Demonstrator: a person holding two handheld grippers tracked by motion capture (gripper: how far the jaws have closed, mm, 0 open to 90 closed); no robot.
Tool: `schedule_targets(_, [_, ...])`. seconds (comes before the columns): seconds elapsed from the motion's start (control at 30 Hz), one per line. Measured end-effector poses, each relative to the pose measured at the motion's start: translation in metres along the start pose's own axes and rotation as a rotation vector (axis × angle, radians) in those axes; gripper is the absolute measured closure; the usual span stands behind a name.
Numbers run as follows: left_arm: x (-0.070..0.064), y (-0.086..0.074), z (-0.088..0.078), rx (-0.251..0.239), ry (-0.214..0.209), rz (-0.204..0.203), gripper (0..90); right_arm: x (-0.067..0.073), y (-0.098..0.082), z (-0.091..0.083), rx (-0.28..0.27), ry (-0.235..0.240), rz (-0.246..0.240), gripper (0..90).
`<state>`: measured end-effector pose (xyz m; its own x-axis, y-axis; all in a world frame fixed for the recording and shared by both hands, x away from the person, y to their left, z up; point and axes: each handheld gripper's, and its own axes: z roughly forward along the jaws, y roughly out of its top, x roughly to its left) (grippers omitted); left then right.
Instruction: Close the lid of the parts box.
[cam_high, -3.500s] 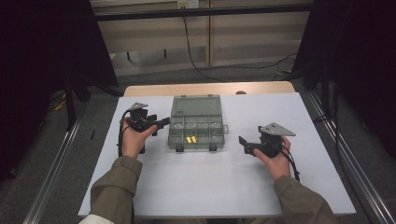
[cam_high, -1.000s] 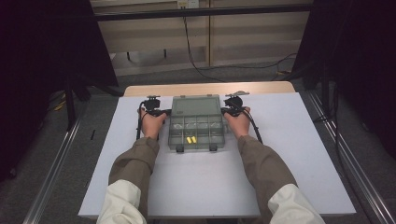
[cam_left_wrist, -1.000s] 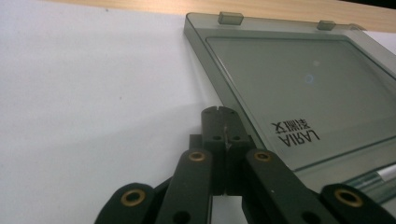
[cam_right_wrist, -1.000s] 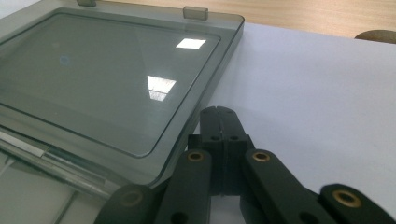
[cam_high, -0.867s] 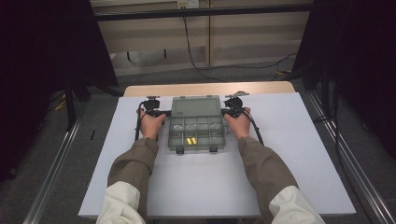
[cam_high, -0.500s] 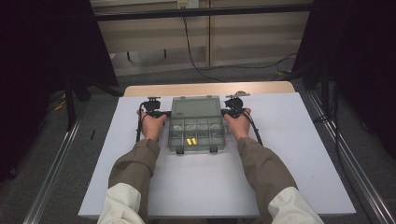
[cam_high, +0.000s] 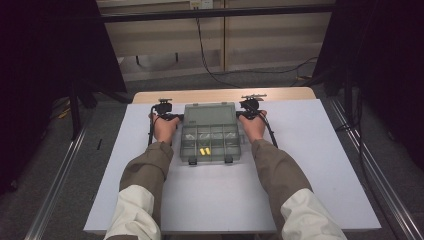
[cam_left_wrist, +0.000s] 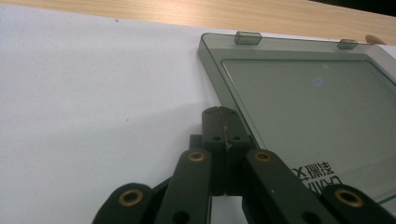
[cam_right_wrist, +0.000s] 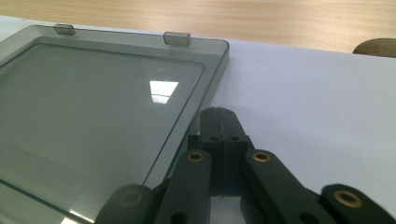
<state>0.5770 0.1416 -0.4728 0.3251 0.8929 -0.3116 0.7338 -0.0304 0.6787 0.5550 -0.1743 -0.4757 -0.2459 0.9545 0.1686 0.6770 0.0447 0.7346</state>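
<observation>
A smoky clear compartment box (cam_high: 210, 145) lies in the middle of the white sheet. Its lid (cam_high: 210, 114) is folded flat on the far side, and two small yellow pieces (cam_high: 203, 151) sit in a front compartment. My left gripper (cam_high: 178, 118) lies at the lid's left edge and my right gripper (cam_high: 240, 116) at its right edge. In the left gripper view the black jaws (cam_left_wrist: 219, 113) are shut with nothing between them, right beside the lid (cam_left_wrist: 317, 102). The right gripper's jaws (cam_right_wrist: 219, 113) are shut the same way beside the lid (cam_right_wrist: 93, 107). Whether either tip touches the lid I cannot tell.
The white sheet (cam_high: 310, 165) covers most of a wooden table (cam_high: 280, 93), whose bare far strip runs behind the box. A brown rounded object (cam_right_wrist: 376, 46) sits on the wood at the far right. Metal rails (cam_high: 370, 165) flank the table.
Since the earliest frame both hands have moved inward and away from the person to flank the lid. Over the last second nothing has visibly moved.
</observation>
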Motion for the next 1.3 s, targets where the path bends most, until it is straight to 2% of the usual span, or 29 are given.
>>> schedule_targets(0.17, [-0.001, -0.001, -0.001, -0.003, 0.001, -0.021, 90.0, 0.001, 0.0, 0.0, 0.0, -0.005, -0.002, 90.0])
schedule_targets(0.27, [-0.001, 0.0, -0.002, -0.001, -0.003, -0.051, 90.0, 0.001, 0.0, -0.001, -0.004, -0.001, 0.017, 90.0])
schedule_targets(0.3, [0.0, 0.0, -0.003, 0.003, -0.009, -0.046, 90.0, 0.0, 0.0, -0.001, -0.005, 0.005, 0.023, 90.0])
schedule_targets(0.47, [0.004, 0.0, -0.008, -0.029, -0.062, -0.125, 90.0, -0.006, -0.001, -0.003, -0.027, 0.069, 0.092, 90.0])
schedule_targets(0.53, [0.003, 0.002, -0.011, -0.036, -0.068, -0.127, 90.0, -0.006, 0.0, -0.004, -0.038, 0.073, 0.081, 90.0])
schedule_targets(0.67, [0.002, 0.004, -0.018, -0.06, -0.094, -0.142, 90.0, -0.008, 0.001, -0.01, -0.061, 0.102, 0.108, 90.0])
schedule_targets(0.73, [0.002, 0.004, -0.022, -0.063, -0.094, -0.133, 90.0, -0.008, 0.001, -0.013, -0.068, 0.115, 0.118, 90.0])
schedule_targets(0.9, [0.0, 0.004, -0.033, -0.084, -0.119, -0.161, 90.0, -0.005, 0.003, -0.022, -0.087, 0.133, 0.114, 90.0])
schedule_targets(1.13, [-0.005, 0.005, -0.048, -0.107, -0.143, -0.144, 90.0, -0.004, 0.007, -0.037, -0.123, 0.174, 0.112, 90.0])
schedule_targets(1.17, [-0.005, 0.006, -0.05, -0.112, -0.143, -0.126, 90.0, -0.004, 0.007, -0.039, -0.128, 0.177, 0.111, 90.0])
schedule_targets(1.3, [-0.008, 0.004, -0.059, -0.121, -0.16, -0.124, 90.0, -0.004, 0.004, -0.046, -0.146, 0.195, 0.105, 90.0])
